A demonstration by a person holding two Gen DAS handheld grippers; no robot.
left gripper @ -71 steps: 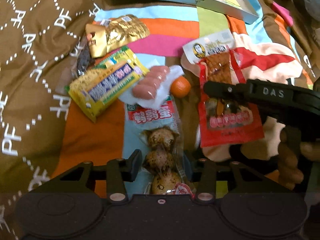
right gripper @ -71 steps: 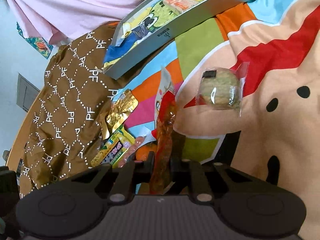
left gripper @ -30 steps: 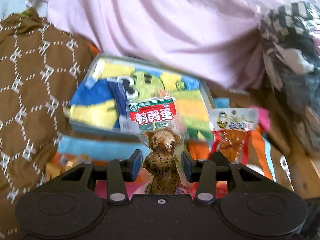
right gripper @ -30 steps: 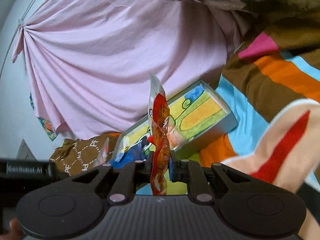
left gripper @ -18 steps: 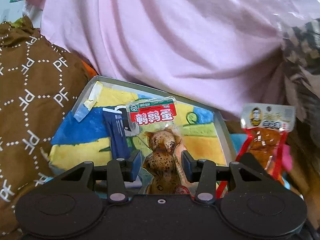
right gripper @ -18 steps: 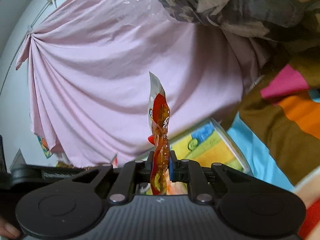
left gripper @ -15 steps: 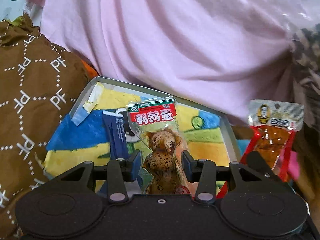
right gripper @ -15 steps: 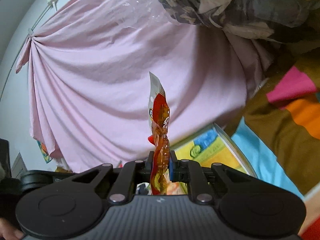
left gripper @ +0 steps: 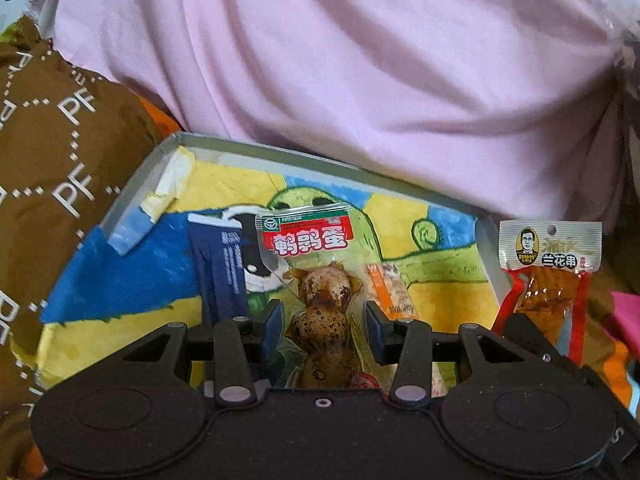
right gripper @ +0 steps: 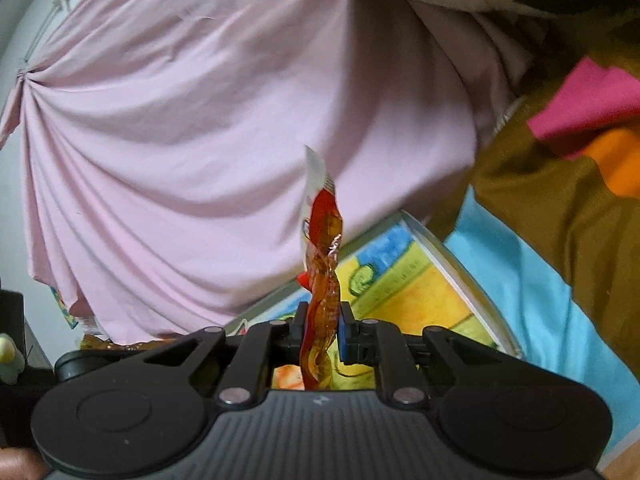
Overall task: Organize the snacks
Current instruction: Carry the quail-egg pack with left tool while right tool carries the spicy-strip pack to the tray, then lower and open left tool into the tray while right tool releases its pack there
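Note:
My left gripper [left gripper: 324,326] is shut on a clear packet of speckled quail eggs [left gripper: 320,300] with a red label, held upright over the grey tray [left gripper: 132,196] with a colourful drawing inside. My right gripper [right gripper: 322,330] is shut on a red packet of orange-brown tofu snack [right gripper: 322,276], seen edge-on; it also shows in the left wrist view [left gripper: 548,280], beside the tray's right rim. In the tray lie a dark blue sachet [left gripper: 222,268] and a small orange-and-white packet [left gripper: 390,288].
A pink cloth [left gripper: 360,80] hangs right behind the tray. A brown patterned blanket [left gripper: 52,168] lies to the tray's left. A striped colourful blanket [right gripper: 560,280] lies to the tray's right, with the tray's corner [right gripper: 452,256] against it.
Both grippers lifted their packets off the blanket and carried them to the tray. In the last half second both moved a little closer to the tray.

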